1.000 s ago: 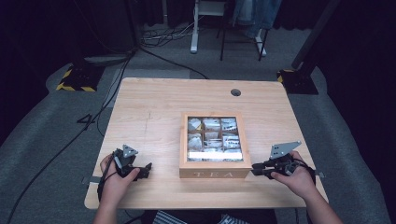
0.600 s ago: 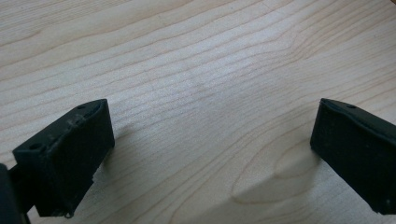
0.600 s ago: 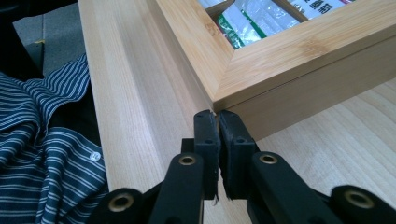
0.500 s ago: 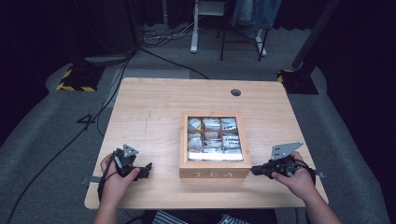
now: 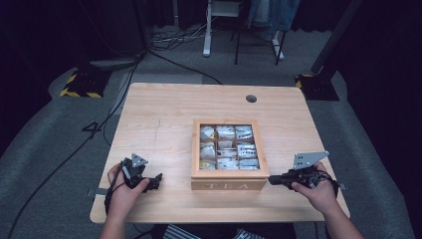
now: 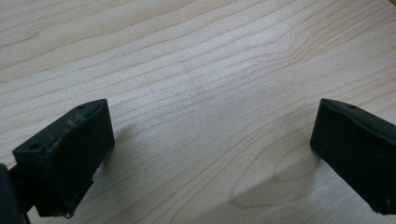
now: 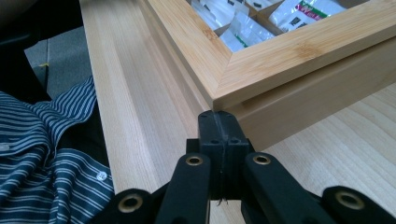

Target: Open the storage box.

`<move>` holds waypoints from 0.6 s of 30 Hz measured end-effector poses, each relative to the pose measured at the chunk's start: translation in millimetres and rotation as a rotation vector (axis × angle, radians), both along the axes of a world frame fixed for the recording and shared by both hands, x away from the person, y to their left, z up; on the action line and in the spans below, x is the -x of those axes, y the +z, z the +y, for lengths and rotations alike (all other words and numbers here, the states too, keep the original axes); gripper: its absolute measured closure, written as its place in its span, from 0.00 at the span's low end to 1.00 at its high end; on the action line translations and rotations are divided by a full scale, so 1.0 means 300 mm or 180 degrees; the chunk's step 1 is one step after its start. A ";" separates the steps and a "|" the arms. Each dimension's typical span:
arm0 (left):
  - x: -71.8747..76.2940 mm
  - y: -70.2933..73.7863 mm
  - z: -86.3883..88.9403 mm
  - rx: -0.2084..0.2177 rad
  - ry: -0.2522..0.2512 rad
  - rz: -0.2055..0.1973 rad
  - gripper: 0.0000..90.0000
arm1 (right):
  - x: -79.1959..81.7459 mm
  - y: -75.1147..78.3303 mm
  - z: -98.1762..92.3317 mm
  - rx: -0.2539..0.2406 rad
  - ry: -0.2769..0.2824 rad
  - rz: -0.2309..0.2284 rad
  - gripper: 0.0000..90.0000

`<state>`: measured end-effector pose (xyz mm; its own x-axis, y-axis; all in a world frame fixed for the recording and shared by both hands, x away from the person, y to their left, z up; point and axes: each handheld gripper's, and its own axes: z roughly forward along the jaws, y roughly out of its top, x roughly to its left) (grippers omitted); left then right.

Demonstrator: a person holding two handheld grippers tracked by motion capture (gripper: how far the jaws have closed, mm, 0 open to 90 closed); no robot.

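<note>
Left half of table (image 5: 154, 124): bare wood, open passage.
Centre: tea box (image 5: 229, 172) blocks the way.
Right tongs (image 5: 272, 180): tips at the box's front corner.
Far edge: open strip.

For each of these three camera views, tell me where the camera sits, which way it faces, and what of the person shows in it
High view: above the person's side, looking forward and down on the table; both forearms, left gripper, right gripper.
Left gripper view: on the left gripper, looking down at bare tabletop; its jaws stand wide apart.
Right gripper view: on the right gripper, facing the tea box corner; jaws together, a striped shirt at left.
Shared: the tea box in the high and right gripper views.
</note>
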<state>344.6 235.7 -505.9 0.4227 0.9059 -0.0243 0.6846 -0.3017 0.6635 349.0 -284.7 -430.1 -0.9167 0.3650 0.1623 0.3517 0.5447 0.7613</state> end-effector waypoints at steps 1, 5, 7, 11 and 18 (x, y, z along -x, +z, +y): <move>0.000 0.000 0.000 0.0000 0.0000 0.0001 0.00 | 0.000 0.000 0.000 0.0000 0.0000 0.0000 1.00; -0.001 0.000 -0.001 0.0005 0.0001 0.0000 0.00 | -0.001 0.011 -0.006 -0.0096 -0.0023 0.0010 1.00; 0.000 -0.001 -0.002 0.0014 0.0015 -0.0001 0.00 | -0.003 0.019 -0.005 -0.0147 -0.0031 0.0005 1.00; -0.001 -0.001 -0.003 0.0016 0.0017 0.0002 0.00 | -0.004 0.044 0.001 -0.0215 -0.0066 -0.0068 1.00; -0.001 -0.001 -0.003 0.0015 0.0018 0.0001 0.00 | -0.007 0.068 0.001 -0.0311 -0.0102 -0.0111 1.00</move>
<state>344.8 234.9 -506.1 0.4177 0.9081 -0.0288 0.6865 -0.2947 0.6648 351.2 -284.5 -409.7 -0.9105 0.3783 0.1667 0.3401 0.4562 0.8223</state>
